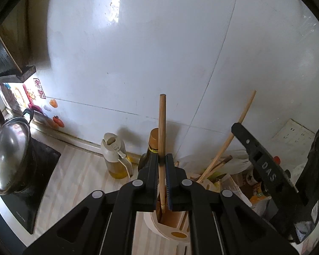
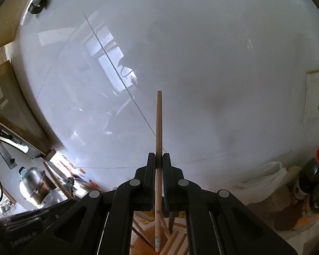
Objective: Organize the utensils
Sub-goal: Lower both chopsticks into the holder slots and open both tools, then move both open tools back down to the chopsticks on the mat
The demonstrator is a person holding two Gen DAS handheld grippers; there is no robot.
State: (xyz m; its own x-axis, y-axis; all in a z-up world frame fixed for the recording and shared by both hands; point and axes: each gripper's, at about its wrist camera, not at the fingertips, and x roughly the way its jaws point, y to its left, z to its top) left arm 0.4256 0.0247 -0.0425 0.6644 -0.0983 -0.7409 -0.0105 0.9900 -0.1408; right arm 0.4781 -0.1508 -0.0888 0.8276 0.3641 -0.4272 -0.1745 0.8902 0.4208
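Home kitchen, lived-in. White glossy wall tiles (image 1: 159,53) with grout lines behind a light wood-look bench (image 1: 78,170). Black cooktop (image 1: 32,191) at left carries a dark pot with a steel lid (image 1: 8,155). Range hood edge (image 1: 8,68) above it, cartoon stickers (image 1: 38,93) on the tiles. Oil dispenser (image 1: 116,157) and dark sauce bottle (image 1: 153,146) stand by the wall. Round wooden utensil holder (image 1: 172,223) with chopsticks (image 1: 229,140) sticking out, plastic bags and packets (image 1: 240,182) in the corner. Wall socket (image 2: 318,93) at right, red-capped bottle (image 2: 314,174) beneath, steel kettle (image 2: 32,180) far left.
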